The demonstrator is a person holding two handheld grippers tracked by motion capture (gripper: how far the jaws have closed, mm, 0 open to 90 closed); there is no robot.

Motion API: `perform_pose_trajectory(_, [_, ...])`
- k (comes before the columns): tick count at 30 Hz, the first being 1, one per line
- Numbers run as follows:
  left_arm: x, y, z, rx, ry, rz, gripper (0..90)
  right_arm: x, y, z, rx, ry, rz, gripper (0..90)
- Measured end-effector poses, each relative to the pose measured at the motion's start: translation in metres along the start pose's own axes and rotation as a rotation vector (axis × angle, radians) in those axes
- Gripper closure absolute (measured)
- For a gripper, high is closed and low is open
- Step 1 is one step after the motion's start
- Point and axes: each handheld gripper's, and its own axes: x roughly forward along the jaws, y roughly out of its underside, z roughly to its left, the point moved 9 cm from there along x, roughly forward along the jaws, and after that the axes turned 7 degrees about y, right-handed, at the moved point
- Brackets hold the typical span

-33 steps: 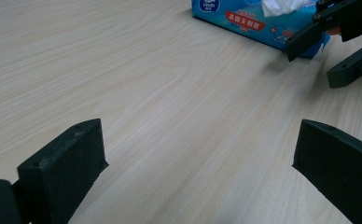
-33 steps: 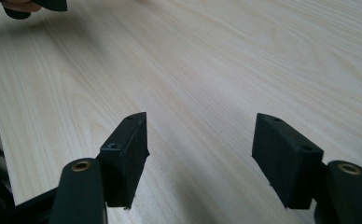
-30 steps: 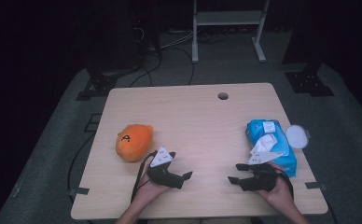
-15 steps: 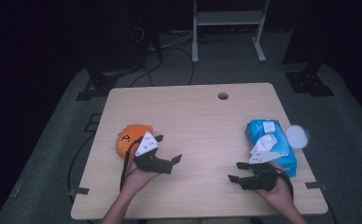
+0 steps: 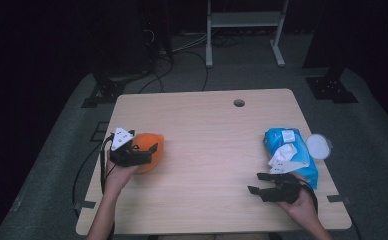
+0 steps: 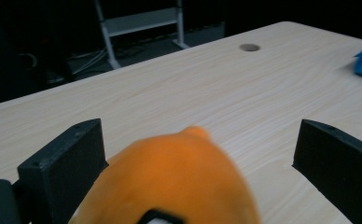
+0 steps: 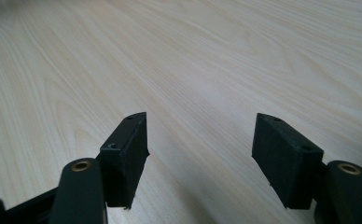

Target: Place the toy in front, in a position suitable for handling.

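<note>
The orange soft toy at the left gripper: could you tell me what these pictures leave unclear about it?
- Orange soft toy, left gripper view: blurred, lower part cut off by the bottom edge; dark marking unreadable.
- High view: the left gripper covers the toy's near-left side, so jaw contact cannot be judged.
- Blue wipes pack, high view: label print too small to read.

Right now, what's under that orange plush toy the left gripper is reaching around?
The orange plush toy lies on the wooden table, between the open jaws of the left gripper. Bare wood shows around it; the patch directly beneath it is covered, so anything there cannot be seen.
</note>
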Motion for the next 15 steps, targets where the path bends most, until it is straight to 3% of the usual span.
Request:
perform_pose_trajectory(1, [0.001,0.008,0.004,-0.029,0.005,0.016,1.8,0.000,0.000,0.002,-0.003,-0.003,0.002,34.6])
perform_pose_trajectory(7, [0.007,0.030,0.011,-0.047,-0.028,0.089,1.8,0.002,0.000,0.006,-0.026,-0.004,0.008,34.6])
perform_pose_trajectory(15, [0.005,0.043,0.014,-0.088,-0.040,0.095,1.4,-0.001,-0.001,0.008,-0.036,-0.007,-0.003,34.7])
